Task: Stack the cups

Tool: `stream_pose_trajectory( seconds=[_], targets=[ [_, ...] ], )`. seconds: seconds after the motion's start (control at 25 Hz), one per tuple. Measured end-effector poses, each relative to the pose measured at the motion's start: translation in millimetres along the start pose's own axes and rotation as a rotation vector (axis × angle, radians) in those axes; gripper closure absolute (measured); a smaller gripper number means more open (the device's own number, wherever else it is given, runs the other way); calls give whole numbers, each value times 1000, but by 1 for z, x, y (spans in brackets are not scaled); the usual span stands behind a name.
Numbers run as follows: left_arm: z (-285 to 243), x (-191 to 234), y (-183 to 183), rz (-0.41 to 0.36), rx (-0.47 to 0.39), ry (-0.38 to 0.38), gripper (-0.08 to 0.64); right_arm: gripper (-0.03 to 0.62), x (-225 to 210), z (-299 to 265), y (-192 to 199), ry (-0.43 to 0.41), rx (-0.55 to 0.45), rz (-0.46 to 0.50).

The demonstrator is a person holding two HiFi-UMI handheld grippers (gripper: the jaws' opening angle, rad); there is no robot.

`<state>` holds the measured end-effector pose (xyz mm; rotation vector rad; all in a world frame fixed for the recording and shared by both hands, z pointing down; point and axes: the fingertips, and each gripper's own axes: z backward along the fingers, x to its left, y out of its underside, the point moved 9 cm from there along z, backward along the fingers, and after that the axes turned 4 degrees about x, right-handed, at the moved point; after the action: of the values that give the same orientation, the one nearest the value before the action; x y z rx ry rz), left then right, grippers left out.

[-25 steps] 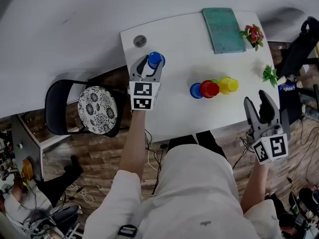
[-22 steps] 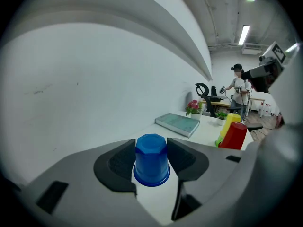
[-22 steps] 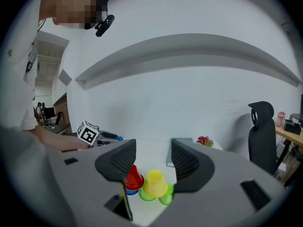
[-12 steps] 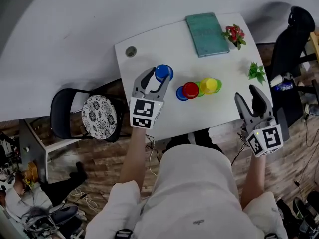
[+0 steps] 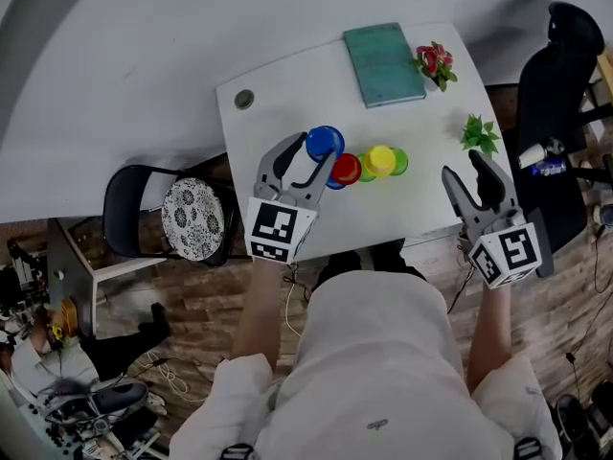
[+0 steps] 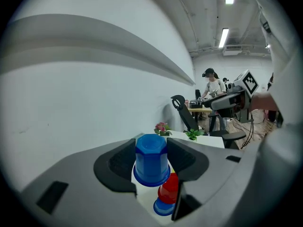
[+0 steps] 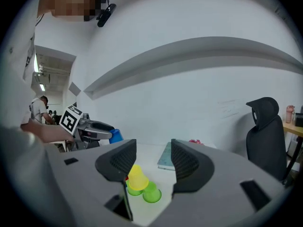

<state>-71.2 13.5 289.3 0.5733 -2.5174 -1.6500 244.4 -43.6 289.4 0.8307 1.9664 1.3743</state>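
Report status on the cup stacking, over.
Left gripper shut on blue cup, beside red cup. Right gripper open, empty. Nothing blocking.

The left claw, at the end of an outstretched forearm, clamps an upturned blue cup between its jaws. The right claw, well to its right, points forward with its jaws apart, gripping nothing.

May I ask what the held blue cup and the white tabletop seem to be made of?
The blue faceted cup looks like moulded plastic, slightly glossy: uniform colour, soft highlights. The white tabletop is probably laminate or painted board, smooth and matte: no grain shows.
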Motion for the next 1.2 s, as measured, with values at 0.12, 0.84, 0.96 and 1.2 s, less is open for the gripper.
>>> stream_pose_trajectory(
  seconds=[0.12,0.84,0.96,1.2],
  targets=[
    [-4,-16,1,15,11,-1,344,360,-10,0,1,-30,3,8],
    [-34,-64,5,50,60,-7,344,360,-47,2,5,-122,34,28],
    [-34,-65,7,52,59,-12,344,362,-48,2,6,-126,35,29],
    [-36,-66,9,40,65,-6,344,362,-47,3,8,-122,35,27]
  ],
)
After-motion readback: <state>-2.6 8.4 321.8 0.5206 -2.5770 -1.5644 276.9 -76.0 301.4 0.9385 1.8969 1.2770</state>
